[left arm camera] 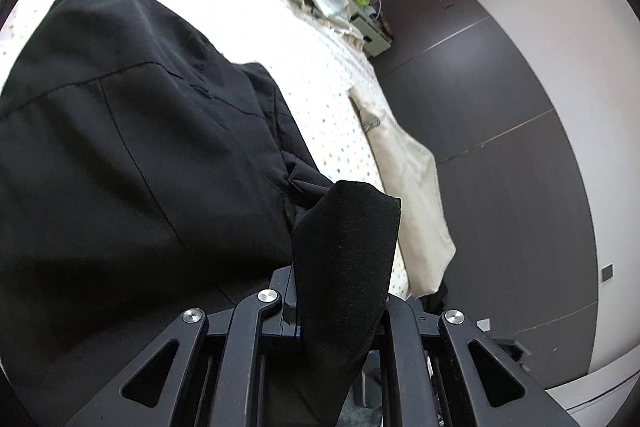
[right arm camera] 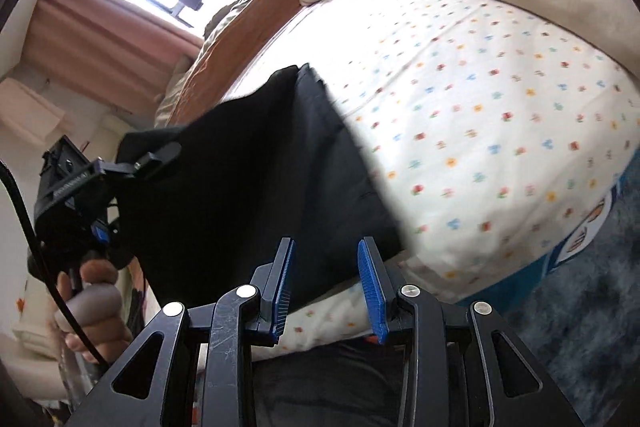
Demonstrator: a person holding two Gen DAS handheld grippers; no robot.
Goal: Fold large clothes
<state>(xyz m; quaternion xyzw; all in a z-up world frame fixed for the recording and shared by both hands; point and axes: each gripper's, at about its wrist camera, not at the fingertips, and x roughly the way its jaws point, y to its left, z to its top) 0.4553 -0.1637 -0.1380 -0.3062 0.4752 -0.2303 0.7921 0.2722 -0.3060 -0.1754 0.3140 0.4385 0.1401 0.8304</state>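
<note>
The left claw (left arm camera: pixel 340 227) is clenching a thick fold of the black garment (left arm camera: pixel 132 131) at lower centre of the left view, its fingers wrapped in cloth. The garment is lying across the bed (left arm camera: pixel 336 99), filling the left of that frame. In the right view the right claw (right arm camera: pixel 326 287) is gaping, released, its blue pads (right arm camera: pixel 370 283) hovering at the garment's (right arm camera: pixel 256 187) near edge, lower centre.
</note>
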